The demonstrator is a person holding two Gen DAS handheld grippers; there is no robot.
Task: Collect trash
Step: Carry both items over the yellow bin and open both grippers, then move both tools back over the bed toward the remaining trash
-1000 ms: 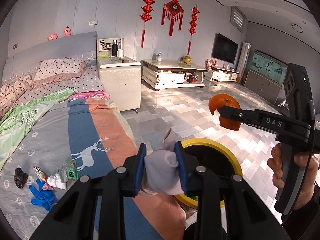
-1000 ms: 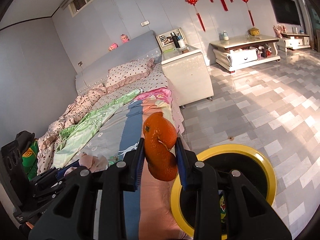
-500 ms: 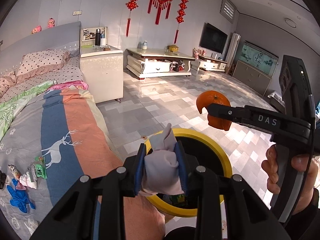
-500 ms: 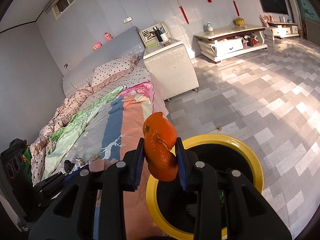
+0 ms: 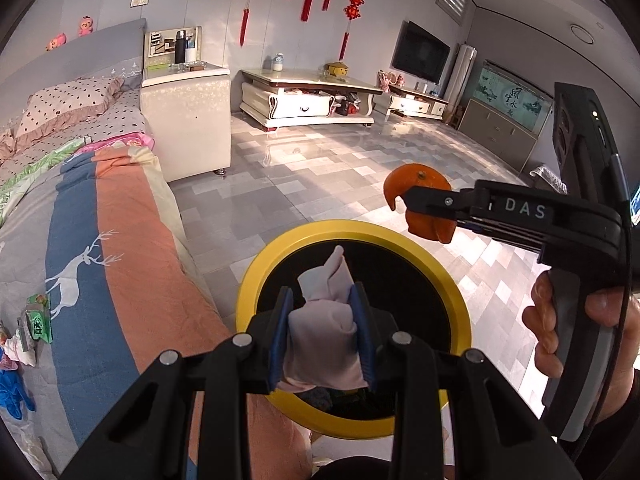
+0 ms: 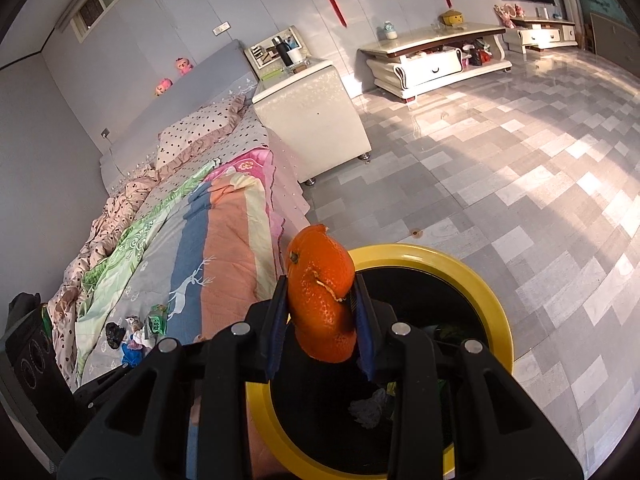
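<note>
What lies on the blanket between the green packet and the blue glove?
In the left wrist view, a crumpled white scrap lies between the green packet and blue glove.

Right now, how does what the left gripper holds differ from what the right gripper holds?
The left gripper holds a pale, crumpled wad of tissue; the right gripper holds a bright orange peel. The tissue looks soft and creased with a twisted tip; the peel looks stiffer, curled and dimpled, with a stem nub. In the left wrist view the tissue lies over the bin's dark opening, the peel beyond the yellow rim. Both are clamped between blue-padded fingers at the bin.
</note>
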